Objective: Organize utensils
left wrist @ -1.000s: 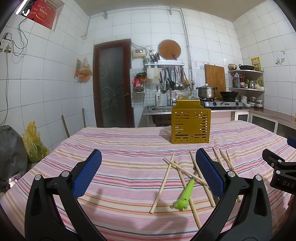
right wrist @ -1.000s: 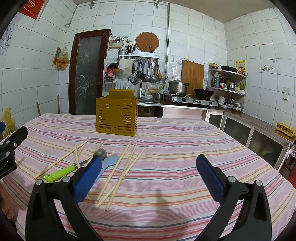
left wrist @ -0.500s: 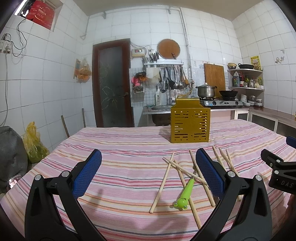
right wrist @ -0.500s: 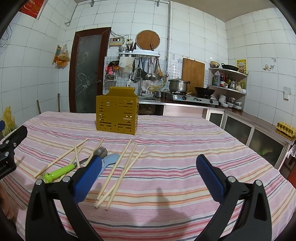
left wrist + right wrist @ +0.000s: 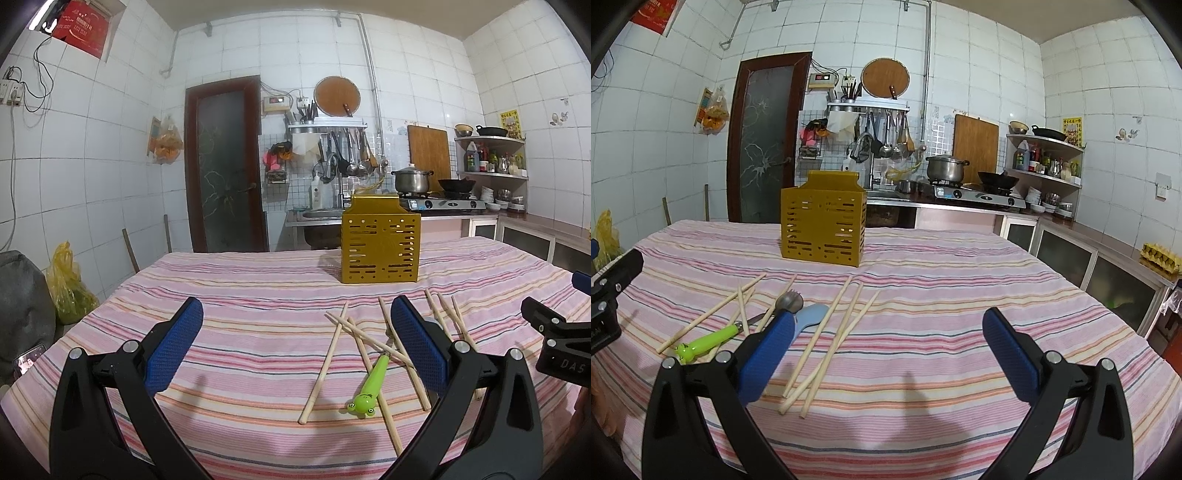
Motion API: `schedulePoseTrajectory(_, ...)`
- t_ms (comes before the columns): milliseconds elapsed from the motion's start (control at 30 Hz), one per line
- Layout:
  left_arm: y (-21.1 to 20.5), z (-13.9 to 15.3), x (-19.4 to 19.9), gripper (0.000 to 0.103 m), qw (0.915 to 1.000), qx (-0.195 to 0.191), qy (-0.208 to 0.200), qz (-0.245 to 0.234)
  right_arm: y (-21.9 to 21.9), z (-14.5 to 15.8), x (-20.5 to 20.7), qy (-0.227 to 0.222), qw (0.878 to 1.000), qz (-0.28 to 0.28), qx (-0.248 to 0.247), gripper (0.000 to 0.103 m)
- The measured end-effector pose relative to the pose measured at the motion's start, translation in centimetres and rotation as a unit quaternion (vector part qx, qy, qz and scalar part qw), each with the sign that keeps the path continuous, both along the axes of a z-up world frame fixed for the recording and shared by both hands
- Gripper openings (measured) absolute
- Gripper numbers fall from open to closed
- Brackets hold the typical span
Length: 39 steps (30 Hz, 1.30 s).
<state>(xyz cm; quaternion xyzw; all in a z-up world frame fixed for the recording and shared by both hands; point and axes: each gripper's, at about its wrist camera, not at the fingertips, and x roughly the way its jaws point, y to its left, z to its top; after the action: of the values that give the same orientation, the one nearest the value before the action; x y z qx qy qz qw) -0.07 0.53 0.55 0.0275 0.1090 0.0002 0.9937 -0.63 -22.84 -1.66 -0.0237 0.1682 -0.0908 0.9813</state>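
Several wooden chopsticks point(image 5: 325, 362) point(image 5: 827, 339) lie scattered on the striped tablecloth. Among them are a green frog-handled utensil point(image 5: 371, 384) point(image 5: 705, 341) with a metal head point(image 5: 790, 301) and a light blue spoon point(image 5: 810, 315). A yellow slotted utensil holder point(image 5: 380, 245) point(image 5: 823, 225) stands upright farther back. My left gripper point(image 5: 295, 350) is open above the cloth, left of the pile, holding nothing. Just as empty, my right gripper point(image 5: 888, 354) is open to the right of the pile.
The table point(image 5: 240, 280) is covered by a pink striped cloth. Behind it are a sink counter, a stove with a pot point(image 5: 945, 168) and wok, and corner shelves. Low cabinets point(image 5: 1089, 262) run along the right. A yellow bag point(image 5: 68, 284) sits on the floor at left.
Both views have tilted very slightly upward. The utensils and holder have not moved, and both grippers stay open.
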Motion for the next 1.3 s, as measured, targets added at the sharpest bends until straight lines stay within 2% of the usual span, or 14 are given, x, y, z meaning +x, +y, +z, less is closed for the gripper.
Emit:
schedulePoseTrajectory(67,0.3,-0.1,0.2,0.098,1.0,-0.005,0.002,0.0,0.2,0.0,0.2,0.005,1.0,-0.006,-0.006,0.099)
schedulePoseTrajectory(200,0.9,-0.2,2.0,0.098,0.9982,-0.012,0.057,-0.011,0.2,0.2,0.6,0.016,1.0,-0.012,-0.012,0.099)
schedulePoseTrajectory(267,1.4,-0.2,3.5,0.098,0.996,-0.017,0.086,-0.017,0.1,0.2,1.0,0.026,1.0,0.0,-0.005,0.099)
schedulePoseTrajectory(433,1.7,0.2,6.8,0.098,0.992,-0.012,0.125,-0.016,-1.4,1.0,4.0,0.056,0.998,0.001,0.021,0.099)
schedulePoseTrajectory(533,1.7,0.1,9.6,0.098,0.9869,-0.011,0.157,-0.032,-2.5,1.3,6.2,0.077,0.996,0.001,0.045,0.099)
schedulePoseTrajectory(633,1.6,-0.2,12.2,0.098,0.9822,-0.01,0.183,-0.039,-3.1,1.1,8.8,0.103,0.994,-0.013,0.045,0.099)
schedulePoseTrajectory(900,0.0,-2.8,18.0,0.098,0.9641,-0.015,0.263,-0.037,-3.8,-1.5,14.7,0.184,0.98,-0.018,0.074,0.099)
schedulePoseTrajectory(1033,-0.4,-3.5,19.5,0.098,0.9573,-0.032,0.284,-0.041,-3.5,-2.1,17.2,0.199,0.976,-0.018,0.08,0.099)
schedulePoseTrajectory(1167,-1.2,-4.3,20.3,0.094,0.9533,-0.03,0.299,-0.033,-2.9,-2.8,18.7,0.207,0.976,-0.014,0.067,0.098)
schedulePoseTrajectory(1233,-1.4,-4.5,20.7,0.092,0.951,-0.032,0.306,-0.03,-3.0,-3.0,19.1,0.212,0.975,-0.015,0.069,0.087)
schedulePoseTrajectory(1300,-1.8,-4.7,21.1,0.09,0.9488,-0.032,0.313,-0.026,-3.2,-3.3,19.3,0.218,0.972,-0.014,0.08,0.085)
